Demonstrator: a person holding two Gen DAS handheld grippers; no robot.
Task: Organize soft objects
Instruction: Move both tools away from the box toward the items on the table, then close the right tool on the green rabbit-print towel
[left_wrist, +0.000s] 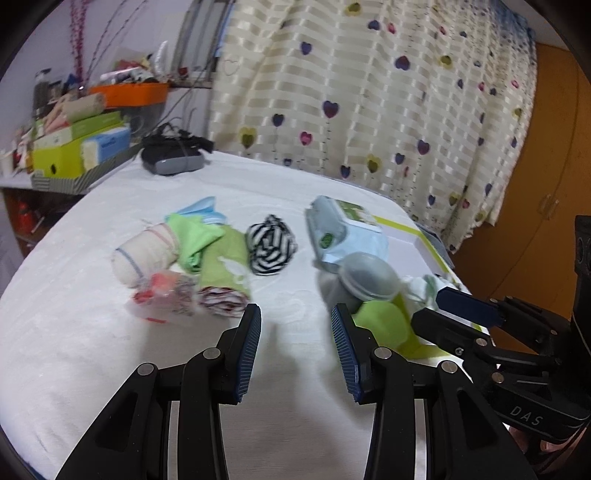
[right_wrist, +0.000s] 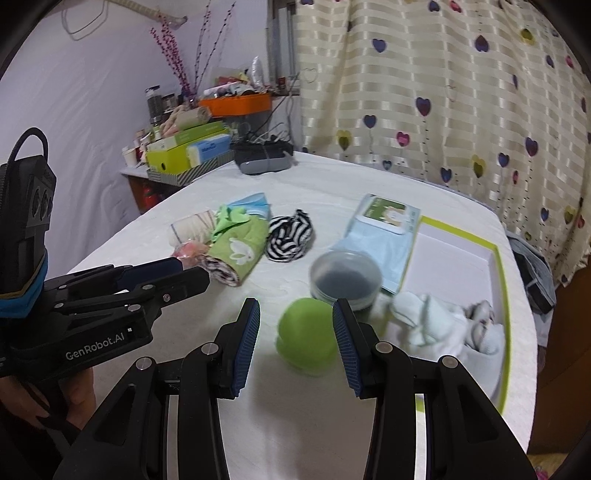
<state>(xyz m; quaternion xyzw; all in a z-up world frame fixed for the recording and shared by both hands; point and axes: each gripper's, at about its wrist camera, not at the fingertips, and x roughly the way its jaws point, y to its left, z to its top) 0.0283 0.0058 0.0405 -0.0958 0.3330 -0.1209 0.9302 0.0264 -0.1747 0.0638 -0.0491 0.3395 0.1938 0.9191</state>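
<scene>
On the white bedspread (right_wrist: 295, 192), both claws hang part-open and empty: left gripper (left_wrist: 295, 343) over bare cloth, right gripper (right_wrist: 295, 339) framing a blurred green ball (right_wrist: 306, 336). Rolled cloths (left_wrist: 221, 273) cluster left; the lime-rimmed tray (right_wrist: 500, 280) half hides white socks (right_wrist: 436, 325).

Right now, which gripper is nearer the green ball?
Right. The right gripper has the green ball just ahead, between its open fingers but untouched. The left gripper hovers over bare sheet, with the ball beyond its right finger.
</scene>
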